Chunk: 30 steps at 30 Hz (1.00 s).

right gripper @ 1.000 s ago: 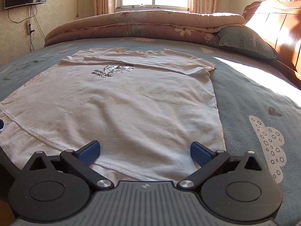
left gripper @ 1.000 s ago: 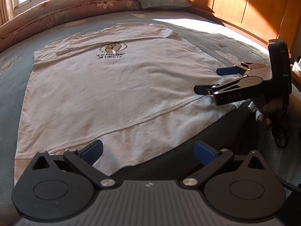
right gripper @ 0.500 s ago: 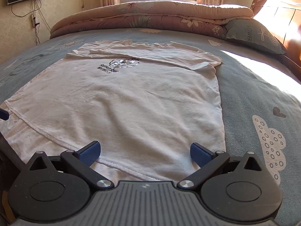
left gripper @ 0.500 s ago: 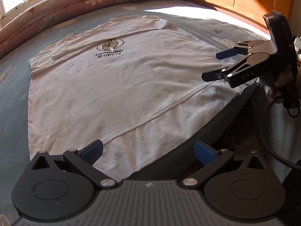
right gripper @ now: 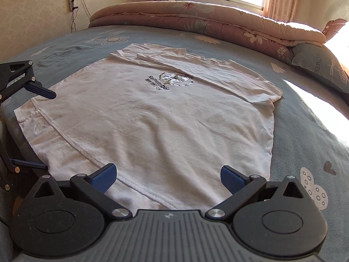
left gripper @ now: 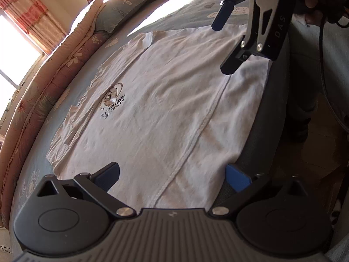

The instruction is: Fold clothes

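1. The white T-shirt [right gripper: 152, 118] lies flat on the blue bed sheet [right gripper: 305, 135], printed side up, sleeves folded inward, with its hem at the near edge of the bed.
2. The left gripper [left gripper: 172, 178] is positioned over one hem corner; its jaws stand wide apart and hold nothing.
3. The right gripper [right gripper: 166, 175] is positioned over the other hem corner; its jaws stand wide apart and hold nothing.
4. A rolled quilt [right gripper: 207, 21] lies along the far edge of the bed.

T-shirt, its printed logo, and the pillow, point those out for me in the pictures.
T-shirt [right gripper: 152, 131]: right wrist view, on the plain front panel below the print.
Printed logo [right gripper: 175, 79]: right wrist view, on the round emblem beside the lettering.
Pillow [right gripper: 320, 65]: right wrist view, on its blue-grey face near the word printed there.
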Motion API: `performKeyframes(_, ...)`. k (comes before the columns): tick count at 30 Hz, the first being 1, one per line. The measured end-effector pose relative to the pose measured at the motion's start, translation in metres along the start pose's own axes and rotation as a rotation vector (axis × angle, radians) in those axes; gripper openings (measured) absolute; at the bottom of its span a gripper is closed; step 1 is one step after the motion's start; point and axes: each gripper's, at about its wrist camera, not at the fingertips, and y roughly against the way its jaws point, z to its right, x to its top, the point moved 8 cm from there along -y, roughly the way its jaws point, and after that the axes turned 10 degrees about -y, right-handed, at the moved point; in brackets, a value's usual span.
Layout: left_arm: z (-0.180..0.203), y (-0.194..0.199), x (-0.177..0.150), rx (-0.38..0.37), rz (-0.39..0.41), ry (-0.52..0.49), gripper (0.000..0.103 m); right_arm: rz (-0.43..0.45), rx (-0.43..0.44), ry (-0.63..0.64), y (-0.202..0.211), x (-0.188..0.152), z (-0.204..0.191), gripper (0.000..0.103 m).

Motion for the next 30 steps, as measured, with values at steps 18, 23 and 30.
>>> performKeyframes(18,0.001,0.010,0.022,-0.025,0.084,0.022,0.102,-0.078,-0.036,0.570,0.002,-0.046,-0.058,0.103)
performKeyframes(23,0.009,0.005,0.031,-0.048,0.095,0.020,0.102,-0.091,-0.099,0.589,0.011,-0.052,-0.040,0.103)
performKeyframes(30,0.018,0.001,0.044,-0.069,0.110,0.006,0.102,-0.094,-0.122,0.555,0.014,-0.054,-0.029,0.103)
